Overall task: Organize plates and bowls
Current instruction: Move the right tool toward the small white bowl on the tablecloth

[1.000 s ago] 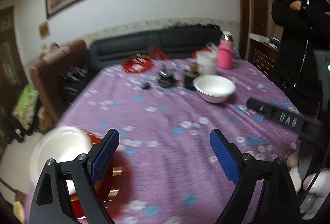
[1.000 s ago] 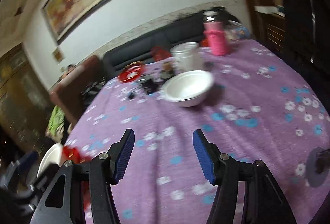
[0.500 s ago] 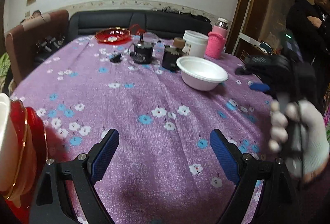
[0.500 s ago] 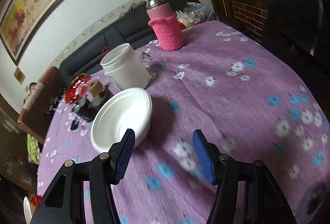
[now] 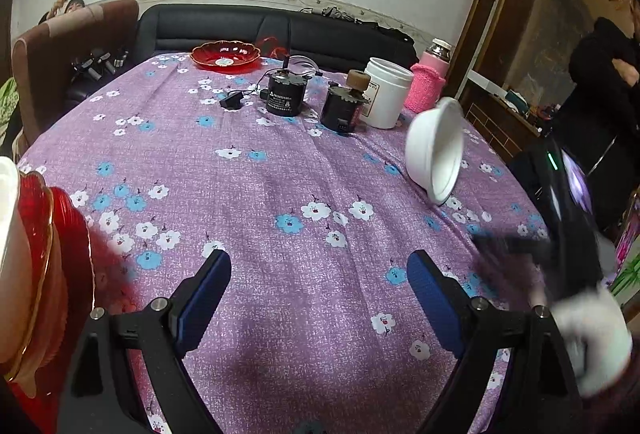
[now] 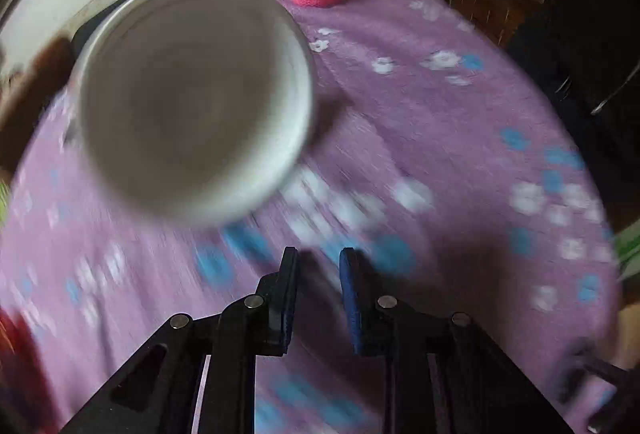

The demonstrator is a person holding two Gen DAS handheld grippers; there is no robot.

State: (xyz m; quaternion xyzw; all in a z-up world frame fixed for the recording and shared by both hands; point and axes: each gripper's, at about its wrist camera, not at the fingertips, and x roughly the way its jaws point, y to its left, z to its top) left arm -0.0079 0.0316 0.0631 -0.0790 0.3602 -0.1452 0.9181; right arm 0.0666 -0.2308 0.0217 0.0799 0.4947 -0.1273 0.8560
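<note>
White, round, smooth bowl (image 6: 192, 114) tilts on edge; right hand-held gripper (image 6: 318, 274) closing on nothing, left (image 5: 318, 290) wide, empty.

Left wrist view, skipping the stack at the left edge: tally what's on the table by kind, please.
Red dish: 1
White bowl, tilted: 1
Black motors: 2
White jar: 1
Pink bottle: 1
Black plug: 1
Total: 7, not counting a clear item behind the motors that I cannot make out.
</note>
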